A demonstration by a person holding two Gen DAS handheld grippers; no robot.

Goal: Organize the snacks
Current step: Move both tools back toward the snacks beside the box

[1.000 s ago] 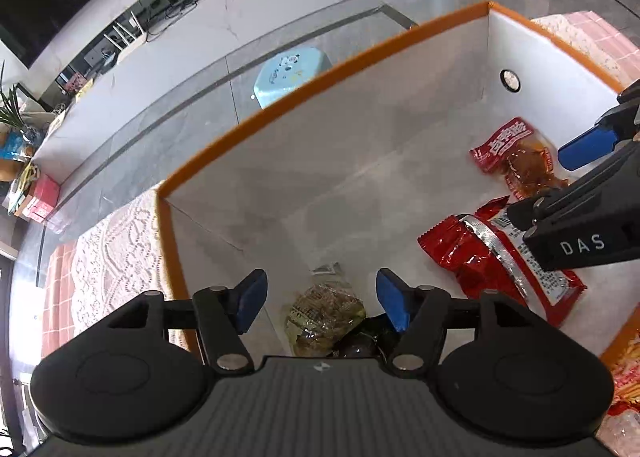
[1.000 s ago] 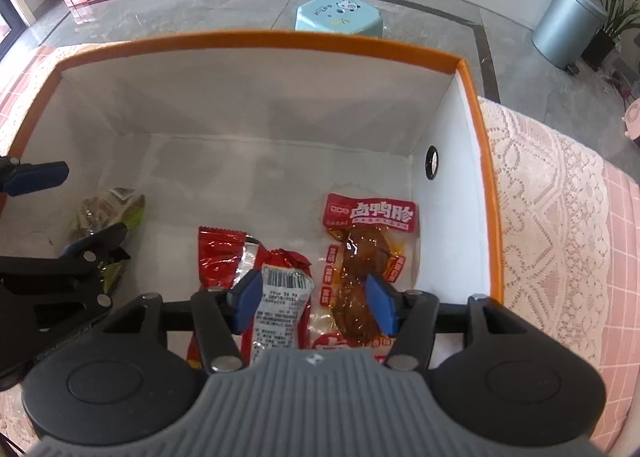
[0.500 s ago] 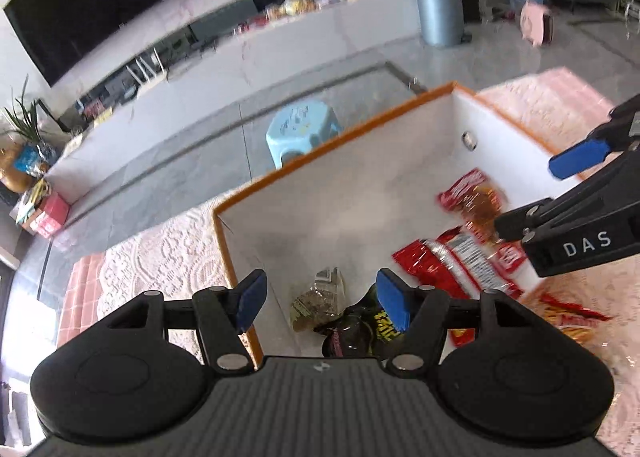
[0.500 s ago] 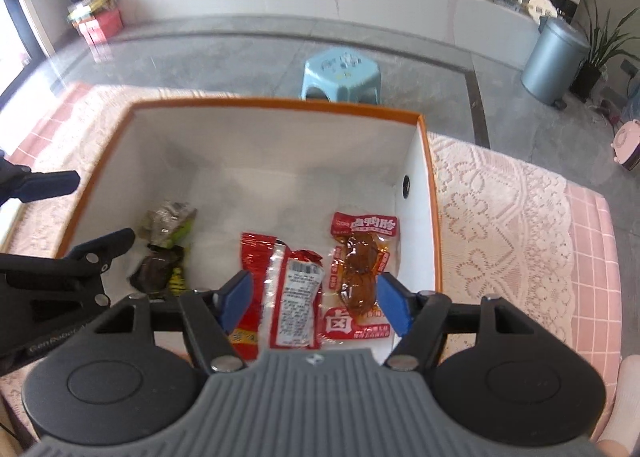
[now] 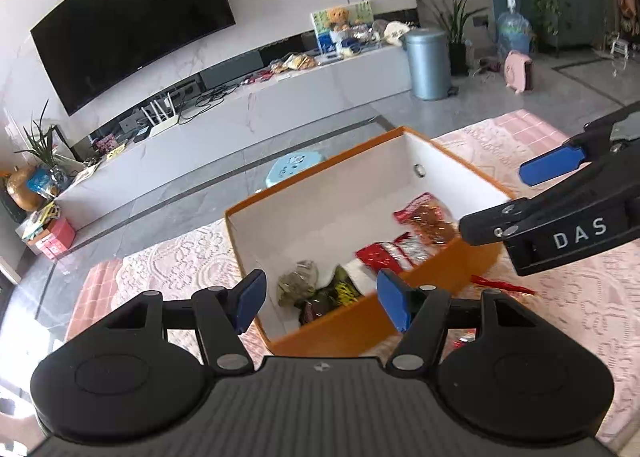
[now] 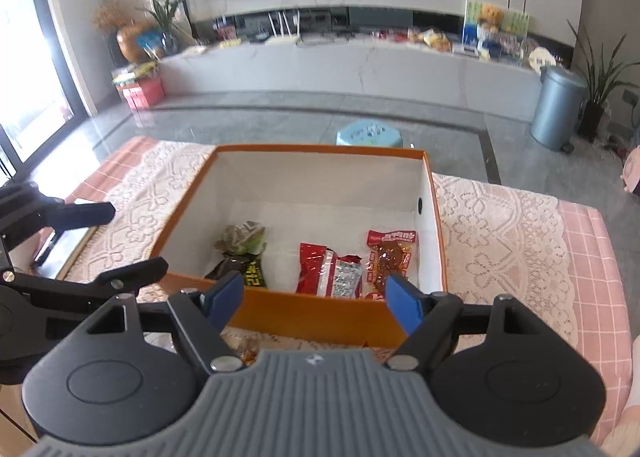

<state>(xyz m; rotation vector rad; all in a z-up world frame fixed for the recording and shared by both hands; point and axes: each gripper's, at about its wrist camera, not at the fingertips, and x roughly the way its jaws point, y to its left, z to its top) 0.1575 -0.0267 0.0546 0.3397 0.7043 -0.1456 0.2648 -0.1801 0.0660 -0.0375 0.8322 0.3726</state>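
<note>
Right wrist view: we count four snack packets in the orange box (image 6: pixel 320 321); both grippers, left gripper (image 5: pixel 322 299) and right gripper (image 6: pixel 314 297), gape wide and empty (more wrappers lie by its near wall).

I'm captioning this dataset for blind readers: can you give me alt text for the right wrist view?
The open, empty right gripper hovers at the near wall of an orange box holding four snack packets, on a pink lace-covered table. The left gripper, also open, shows at the left edge; a living room lies behind.
</note>
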